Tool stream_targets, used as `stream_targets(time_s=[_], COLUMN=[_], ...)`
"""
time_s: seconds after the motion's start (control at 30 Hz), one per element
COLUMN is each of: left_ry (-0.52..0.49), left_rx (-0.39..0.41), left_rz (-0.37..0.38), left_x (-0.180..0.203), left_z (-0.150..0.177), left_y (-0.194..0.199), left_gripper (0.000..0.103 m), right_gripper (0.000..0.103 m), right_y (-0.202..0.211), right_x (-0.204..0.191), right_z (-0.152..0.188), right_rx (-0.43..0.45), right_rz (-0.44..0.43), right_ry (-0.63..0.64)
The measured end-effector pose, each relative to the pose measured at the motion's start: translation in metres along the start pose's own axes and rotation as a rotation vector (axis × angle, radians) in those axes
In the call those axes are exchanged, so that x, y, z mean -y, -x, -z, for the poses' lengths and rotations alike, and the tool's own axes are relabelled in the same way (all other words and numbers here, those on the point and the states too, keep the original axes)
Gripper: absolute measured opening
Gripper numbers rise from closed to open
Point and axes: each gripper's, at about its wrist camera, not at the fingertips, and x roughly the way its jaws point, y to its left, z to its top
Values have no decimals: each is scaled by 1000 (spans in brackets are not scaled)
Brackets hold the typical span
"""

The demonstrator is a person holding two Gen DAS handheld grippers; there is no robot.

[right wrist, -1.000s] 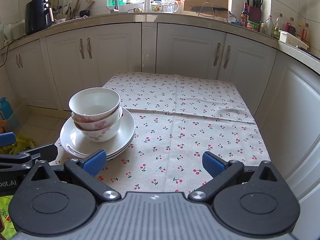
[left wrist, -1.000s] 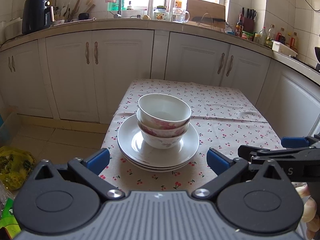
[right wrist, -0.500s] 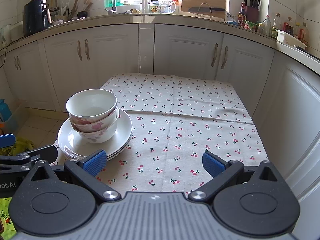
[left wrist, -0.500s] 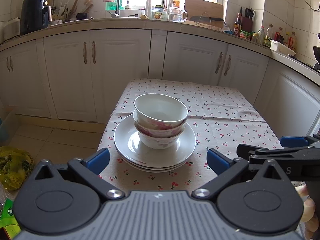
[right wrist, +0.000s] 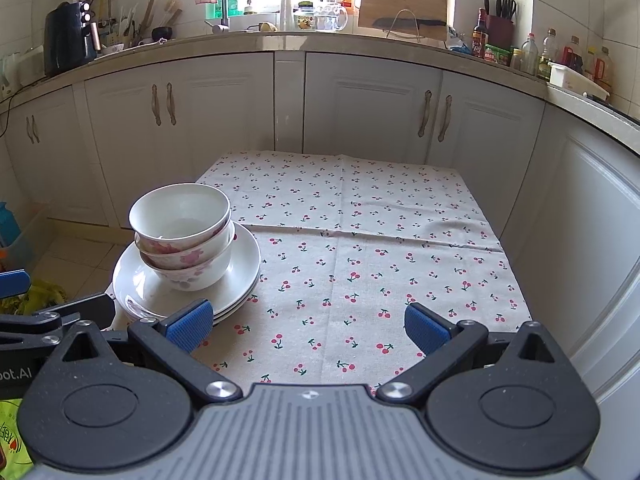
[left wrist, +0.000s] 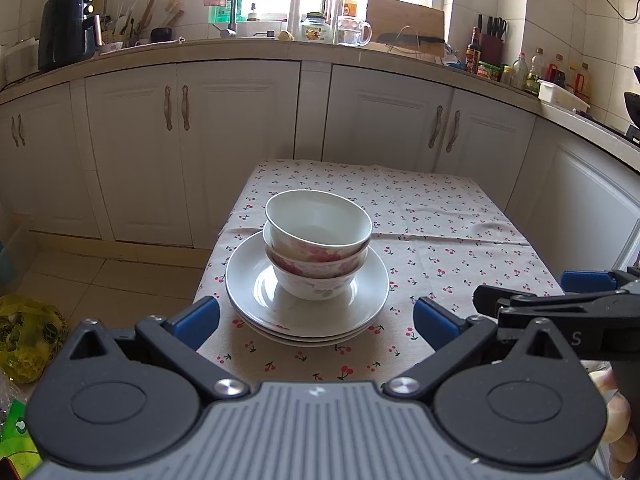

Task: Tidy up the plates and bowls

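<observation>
**Bowls nested on stacked plates, both tongs spread and empty**

Bowls sit nested one inside another at the centre of the left wrist view, white with pink flower prints on their outer walls; the top one is upright and shows a plain white inside. The nest rests on a stack of white plates, whose rims show as layered edges along the lower side of the stack. In the right wrist view the same bowls and plates lie in the left middle of the frame, close to the left edge of the table.

Under them lies a tablecloth with a small cherry print, creased across the middle; its right half is bare cloth.

The left gripper fills the bottom of its frame, its blue fingertips spread wide, one at each side of the plate stack's near rim and not touching it; nothing is held. The right gripper is likewise spread and empty, its left tip overlapping the plates' near rim in the picture, its right tip over bare cloth. Each gripper shows from the side at the edge of the other's view.

Beyond the table, white cabinets run across the middle of the frame under a worktop. On it stand a black appliance at upper left, a tap before the bright window, a cutting board and bottles at upper right. A yellow bag lies on the floor tiles at lower left.
</observation>
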Motion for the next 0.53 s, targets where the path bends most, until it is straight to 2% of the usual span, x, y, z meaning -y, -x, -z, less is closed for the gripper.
stream_targets(time_s=[0.53], left_ry=[-3], left_rx=[1], left_rz=[0], left_x=[1], left_z=[-2], left_y=[2], left_gripper=[102], right_gripper=[103], right_y=[2], right_x=[0], right_z=[-1], right_rx=[4], right_rz=[5], right_ry=[-1])
